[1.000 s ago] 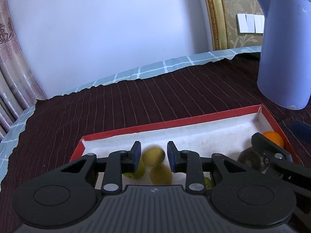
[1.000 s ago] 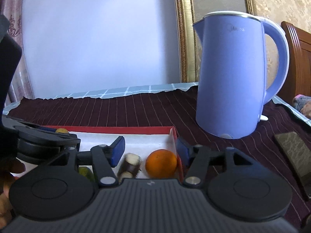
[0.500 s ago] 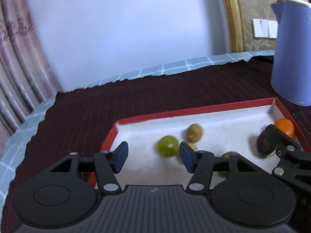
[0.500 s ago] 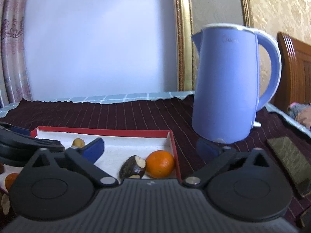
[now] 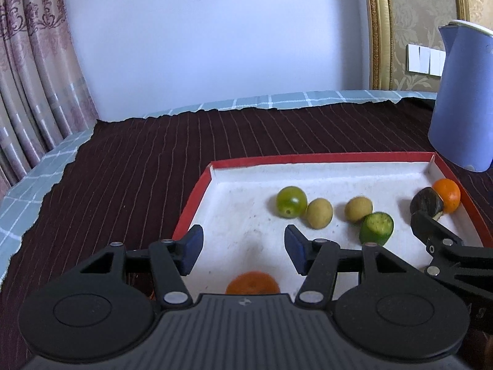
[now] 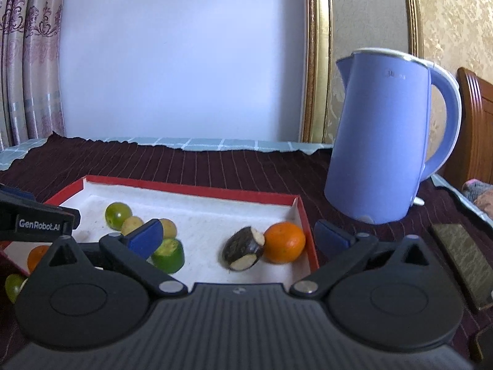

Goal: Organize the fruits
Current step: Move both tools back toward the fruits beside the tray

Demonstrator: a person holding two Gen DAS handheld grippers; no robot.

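Note:
A red-rimmed white tray point(image 5: 197, 191) point(image 6: 289, 200) holds the fruits. In the left wrist view I see a round green fruit point(image 5: 291, 201), two yellow fruits point(image 5: 319, 212) point(image 5: 358, 209), a cut green piece point(image 5: 376, 228), a dark brown piece point(image 5: 426, 205), an orange point(image 5: 446, 194) at the right end and another orange point(image 5: 252, 283) close below. My left gripper point(image 5: 243, 248) is open and empty above the tray's left part. My right gripper point(image 6: 238, 234) is open wide and empty, above the dark piece point(image 6: 243, 248) and the orange point(image 6: 285, 242).
A blue kettle point(image 6: 385, 135) point(image 5: 462, 98) stands right of the tray on the dark striped cloth point(image 5: 138, 166). A dark flat object point(image 6: 462, 262) lies at the far right. Another green fruit point(image 6: 12, 286) lies outside the tray's left corner. A curtain point(image 5: 30, 77) hangs left.
Both grippers have pulled back and up from the tray and opened wider. The left gripper let go a yellow fruit, which now lies in the tray.

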